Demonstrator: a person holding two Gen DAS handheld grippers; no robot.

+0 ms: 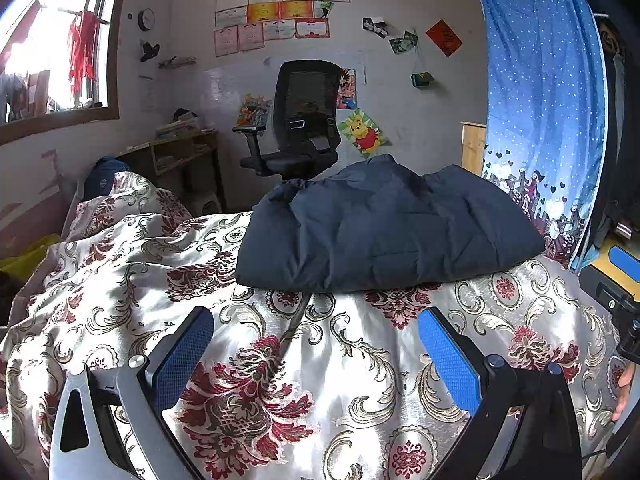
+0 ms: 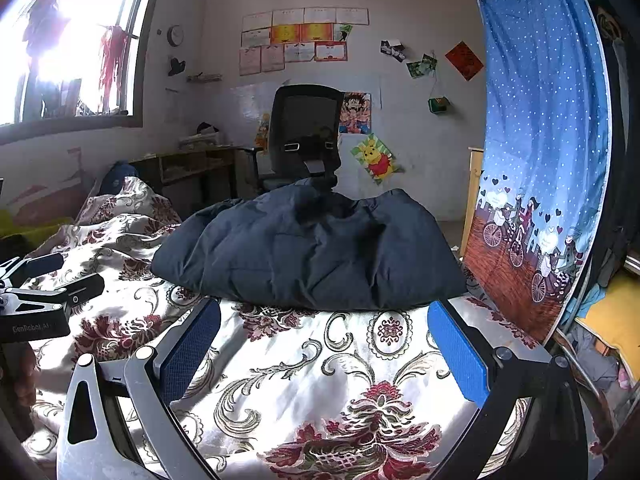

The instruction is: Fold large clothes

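A dark navy padded jacket (image 1: 384,228) lies folded in a thick bundle on the flowered bedspread (image 1: 248,360), ahead of both grippers. My left gripper (image 1: 316,320) hovers over the bedspread just short of the jacket's near edge, jaws wide open and empty. In the right wrist view the jacket (image 2: 312,248) sits straight ahead, and my right gripper (image 2: 324,316) is open, its blue pads (image 2: 456,352) apart with only the bedspread (image 2: 320,380) between them. The left gripper's body (image 2: 44,300) shows at the left edge of that view.
A black office chair (image 1: 304,120) stands behind the bed by the wall. A blue dotted curtain (image 2: 540,140) hangs at the right beside the bed. A rumpled quilt mound (image 1: 132,200) rises at the left, with a wooden desk (image 1: 180,156) beyond. A hand (image 1: 624,392) shows at right.
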